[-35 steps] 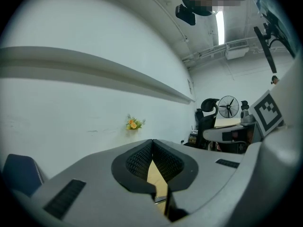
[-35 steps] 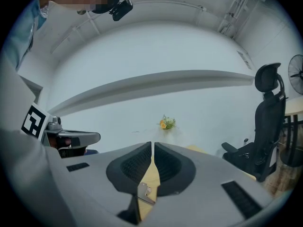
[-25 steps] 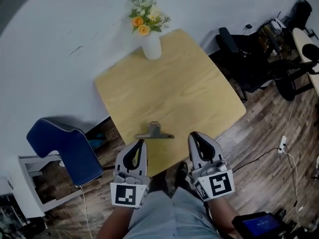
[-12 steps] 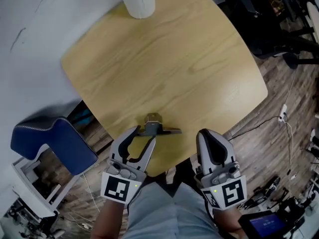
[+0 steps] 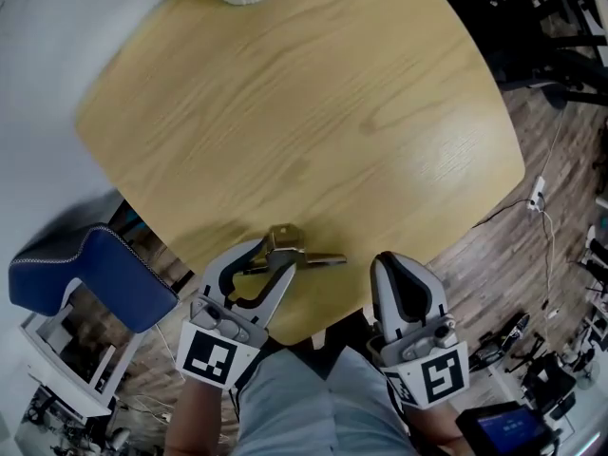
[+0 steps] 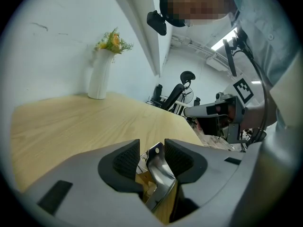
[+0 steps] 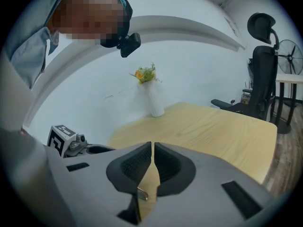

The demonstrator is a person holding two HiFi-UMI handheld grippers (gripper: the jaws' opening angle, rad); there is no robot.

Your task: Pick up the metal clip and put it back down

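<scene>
While my left gripper (image 5: 271, 262) had just been opening, its jaws stood apart around the metal clip (image 5: 285, 240), pads not pressing, on the table (image 5: 313, 112) at lower middle of frame; right gripper (image 5: 391, 262) jaws together, empty.

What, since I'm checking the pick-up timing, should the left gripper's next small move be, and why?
Probably close the left gripper. Its jaws have just been opening and stand apart on either side of the metal clip's raised handle without pressing it, and the clip lies on the table.
</scene>
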